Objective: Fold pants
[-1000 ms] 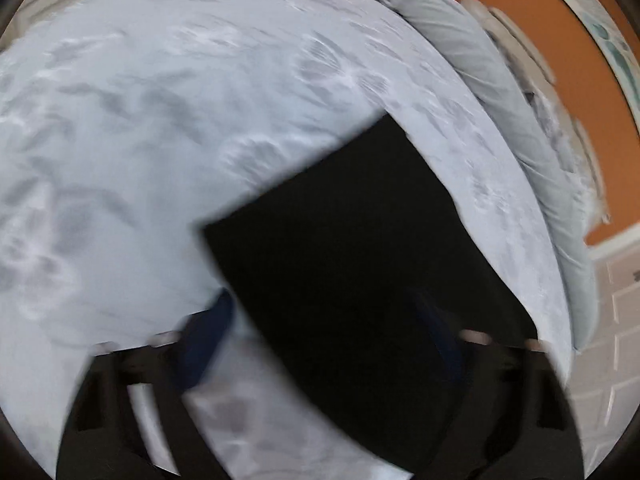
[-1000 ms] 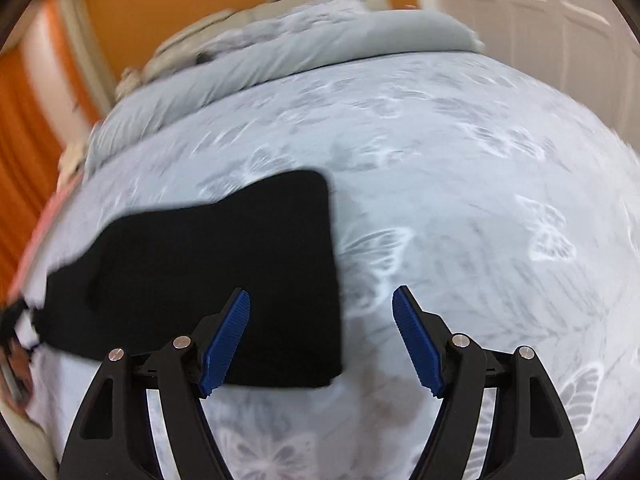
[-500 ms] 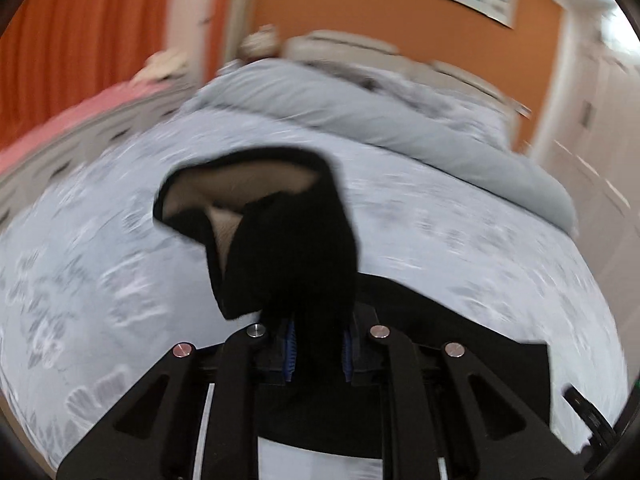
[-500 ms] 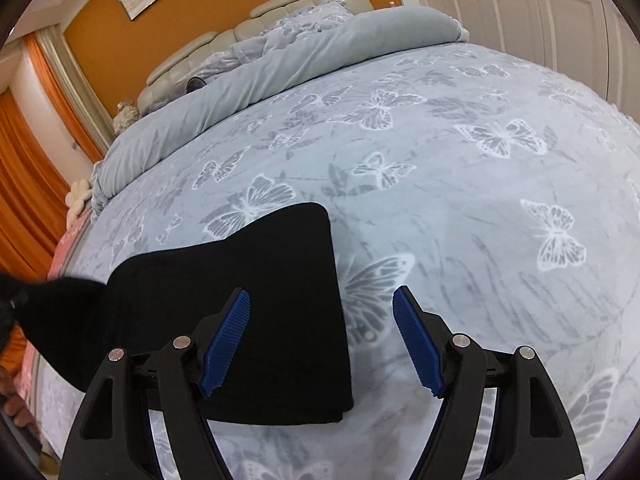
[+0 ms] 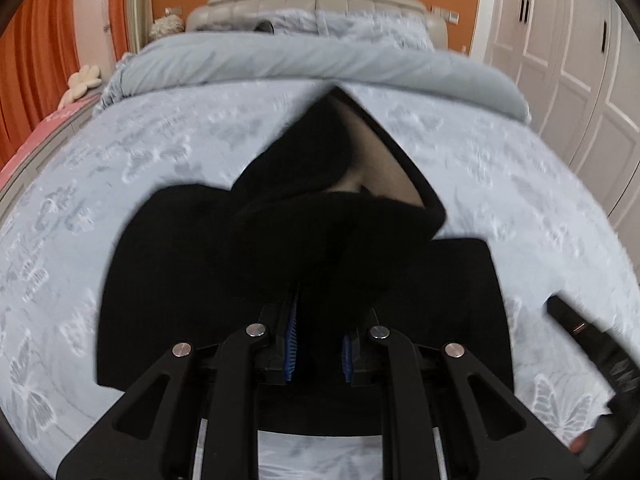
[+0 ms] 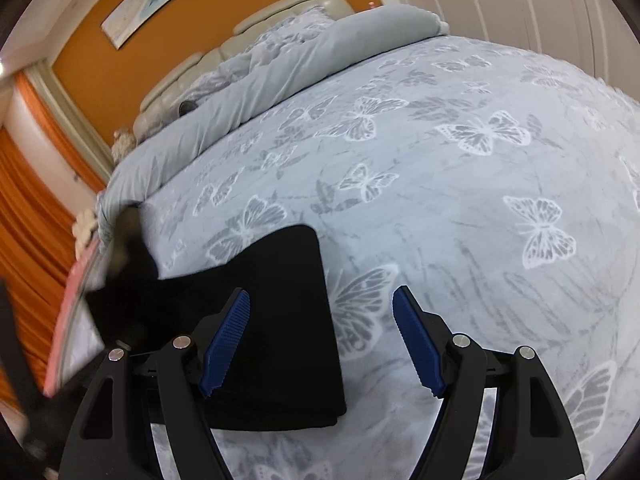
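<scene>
Black pants point(image 5: 192, 264) lie partly folded on the butterfly-print bed cover point(image 5: 100, 152). My left gripper point(image 5: 318, 344) is shut on one end of the pants and holds it lifted over the flat part, with its tan lining point(image 5: 384, 168) showing. In the right wrist view the folded end of the pants point(image 6: 288, 320) lies flat. My right gripper point(image 6: 320, 344) is open and empty, its left finger over the pants' right edge and its right finger over bare cover. The right gripper also shows at the right edge of the left wrist view point(image 5: 576, 328).
A rolled grey duvet point(image 5: 312, 60) lies across the bed before the padded headboard point(image 5: 312, 0). Orange curtains point(image 6: 28, 216) hang on the left, white wardrobe doors point(image 5: 580, 60) stand on the right. A pink bed edge point(image 6: 72, 304) runs at the left.
My left gripper has closed on an end of the pants, lifted it and carried it over the flat part. My right gripper stays open over the folded end.
</scene>
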`<action>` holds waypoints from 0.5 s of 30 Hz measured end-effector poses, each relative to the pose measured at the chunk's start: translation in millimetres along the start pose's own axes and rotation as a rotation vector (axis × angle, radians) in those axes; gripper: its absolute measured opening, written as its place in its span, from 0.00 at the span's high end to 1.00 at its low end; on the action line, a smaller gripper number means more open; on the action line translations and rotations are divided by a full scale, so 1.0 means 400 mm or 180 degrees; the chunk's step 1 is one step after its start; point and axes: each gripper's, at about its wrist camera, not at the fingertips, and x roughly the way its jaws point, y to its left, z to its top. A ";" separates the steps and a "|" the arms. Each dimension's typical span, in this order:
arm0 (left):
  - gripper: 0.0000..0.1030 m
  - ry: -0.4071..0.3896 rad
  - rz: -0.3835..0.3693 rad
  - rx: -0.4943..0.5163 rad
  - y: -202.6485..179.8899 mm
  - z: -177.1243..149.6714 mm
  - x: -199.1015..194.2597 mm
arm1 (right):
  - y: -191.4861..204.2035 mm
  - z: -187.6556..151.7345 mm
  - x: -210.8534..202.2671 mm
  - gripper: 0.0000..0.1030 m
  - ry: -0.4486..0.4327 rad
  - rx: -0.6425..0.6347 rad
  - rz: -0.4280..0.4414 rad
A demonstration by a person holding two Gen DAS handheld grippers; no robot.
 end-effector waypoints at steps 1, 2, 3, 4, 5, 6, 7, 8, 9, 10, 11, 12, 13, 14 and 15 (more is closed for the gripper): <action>0.84 0.0058 0.0039 0.0040 -0.011 -0.014 0.016 | -0.006 0.002 -0.001 0.30 0.0002 0.0044 0.0025; 0.83 0.0117 0.0080 0.0082 -0.019 -0.027 0.032 | -0.009 0.004 -0.001 0.30 0.0009 0.0075 0.0045; 0.82 0.0188 0.0110 0.0151 -0.028 -0.042 0.052 | -0.011 0.005 0.001 0.30 0.0020 0.0100 0.0074; 0.78 0.0191 0.0123 0.0206 -0.032 -0.054 0.054 | -0.010 0.005 0.003 0.30 0.0036 0.0098 0.0095; 0.71 0.0119 0.0109 0.0250 -0.032 -0.063 0.040 | -0.007 0.005 0.004 0.30 0.0042 0.0082 0.0105; 0.63 0.0087 0.0045 0.0249 -0.026 -0.064 0.024 | -0.005 0.007 0.004 0.30 0.0043 0.0060 0.0122; 0.39 0.0051 -0.0125 0.0221 -0.013 -0.064 -0.007 | 0.001 0.006 0.004 0.30 0.0042 0.0025 0.0149; 0.11 0.0040 -0.0233 0.0186 -0.003 -0.062 -0.032 | 0.008 0.005 0.003 0.30 0.0035 -0.0012 0.0186; 0.04 -0.0067 -0.0442 0.0125 0.018 -0.062 -0.080 | 0.015 0.004 0.002 0.30 0.0019 -0.0043 0.0234; 0.05 -0.0215 -0.0587 0.0106 0.039 -0.063 -0.126 | 0.025 0.003 0.001 0.30 0.0013 -0.0085 0.0290; 0.05 -0.0289 -0.0619 0.0139 0.045 -0.064 -0.156 | 0.033 0.001 0.002 0.29 0.0019 -0.0124 0.0331; 0.05 -0.0372 -0.0624 0.0246 0.065 -0.063 -0.197 | 0.045 -0.001 0.005 0.28 0.0038 -0.0177 0.0378; 0.05 -0.0454 -0.0576 0.0361 0.089 -0.063 -0.230 | 0.058 -0.005 0.010 0.25 0.0069 -0.0236 0.0421; 0.05 -0.0502 -0.0488 0.0425 0.107 -0.065 -0.247 | 0.078 -0.012 0.018 0.25 0.0111 -0.0321 0.0458; 0.05 -0.0567 -0.0276 0.0493 0.143 -0.071 -0.262 | 0.100 -0.020 0.028 0.25 0.0176 -0.0423 0.0505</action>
